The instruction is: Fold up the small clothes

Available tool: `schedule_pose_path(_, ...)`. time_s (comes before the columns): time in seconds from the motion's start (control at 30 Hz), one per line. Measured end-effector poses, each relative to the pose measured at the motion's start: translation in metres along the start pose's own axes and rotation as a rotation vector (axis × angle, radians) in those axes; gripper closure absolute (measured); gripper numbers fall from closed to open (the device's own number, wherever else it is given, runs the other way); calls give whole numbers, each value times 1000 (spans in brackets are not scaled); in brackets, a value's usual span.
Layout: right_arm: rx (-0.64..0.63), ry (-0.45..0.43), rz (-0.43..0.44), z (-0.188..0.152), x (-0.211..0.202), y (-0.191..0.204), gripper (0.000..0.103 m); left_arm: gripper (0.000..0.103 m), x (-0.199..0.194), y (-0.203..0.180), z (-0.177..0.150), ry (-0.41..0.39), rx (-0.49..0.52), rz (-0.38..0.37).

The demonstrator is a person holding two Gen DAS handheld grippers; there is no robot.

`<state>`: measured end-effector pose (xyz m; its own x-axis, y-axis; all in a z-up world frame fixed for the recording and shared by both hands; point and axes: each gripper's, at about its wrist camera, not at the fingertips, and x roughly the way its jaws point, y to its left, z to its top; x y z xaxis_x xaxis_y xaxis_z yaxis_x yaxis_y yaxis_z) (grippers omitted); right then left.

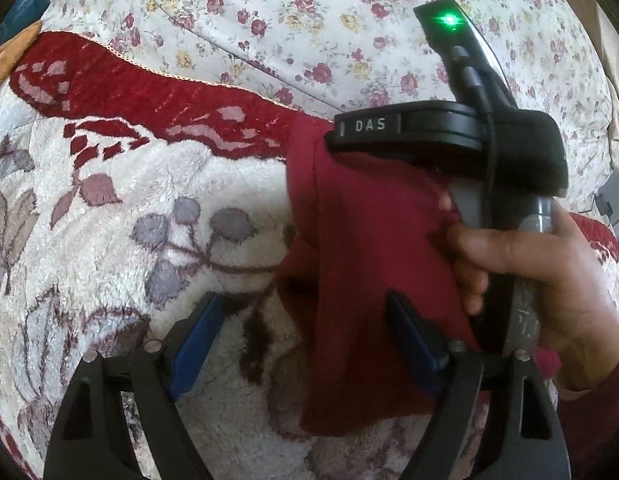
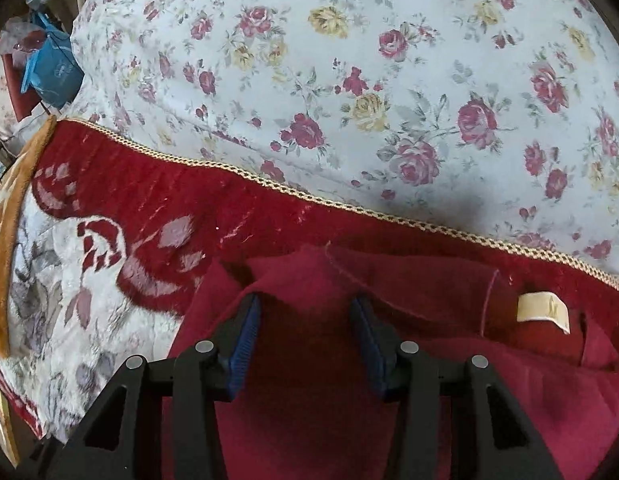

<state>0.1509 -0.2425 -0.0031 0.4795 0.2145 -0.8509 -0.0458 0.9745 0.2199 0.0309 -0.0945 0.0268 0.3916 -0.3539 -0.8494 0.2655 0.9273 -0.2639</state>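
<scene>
Left wrist view: my left gripper point(image 1: 305, 320) stands wide open with nothing clamped, over the plush blanket point(image 1: 109, 208); the dark red garment point(image 1: 361, 240) lies on that blanket, its edge under my right-hand finger. Right wrist view: my right gripper point(image 2: 305, 320) is about half open over the garment point(image 2: 309, 360); whether its pads press the raised fold between them I cannot tell. The garment's white label point(image 2: 543, 308) sits near the blanket's braided edge point(image 2: 269, 180).

Dark red garment point(image 2: 309, 420), plain, cream label point(image 2: 543, 309) at 3 o'clock. Plush blanket point(image 1: 121, 208): white ground, grey-mauve leaves, crimson border, gold braid. Bedsheet point(image 2: 349, 80), 12 o'clock: white, red and yellow roses. Blue finger pads point(image 2: 245, 344).
</scene>
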Motion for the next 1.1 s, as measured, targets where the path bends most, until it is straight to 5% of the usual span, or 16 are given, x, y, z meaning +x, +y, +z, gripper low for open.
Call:
schedule_pose_path(0.13, 44, -5, 36, -1, -16, -8, 50, 19, -5, 10, 0, 11, -38, -56)
schedule_pose_path(0.3, 122, 29, 148, -5, -38, -11, 26, 19, -8, 15, -2, 5, -83, -85)
schedule_pose_path(0.6, -113, 115, -22, -4, 5, 50, 7, 9, -3, 9, 1, 0, -72, -98)
schedule_pose_path(0.7, -116, 84, -34, -8, 0, 44, 22, 8, 1, 6, 4, -5, -68, -90)
schedule_pose_path(0.83, -46, 62, 99, -8, -24, 14, 67, 7, 8, 0, 9, -20, -64, -87)
schedule_pose_path(0.9, -5, 49, 148, -11, -37, -1, 72, 7, 9, -1, 11, -29, -65, -101)
schedule_pose_path(0.97, 0, 28, 141, -15, -44, -8, 72, 21, 7, -1, 11, -47, -83, -166)
schedule_pose_path(1.03, 15, 33, 146, -18, -47, -13, 72, 56, 8, -3, 12, -29, -82, -214)
schedule_pose_path(1.1, 36, 31, 165, -21, -52, -16, 72, 63, 5, -8, 10, -30, -57, -214)
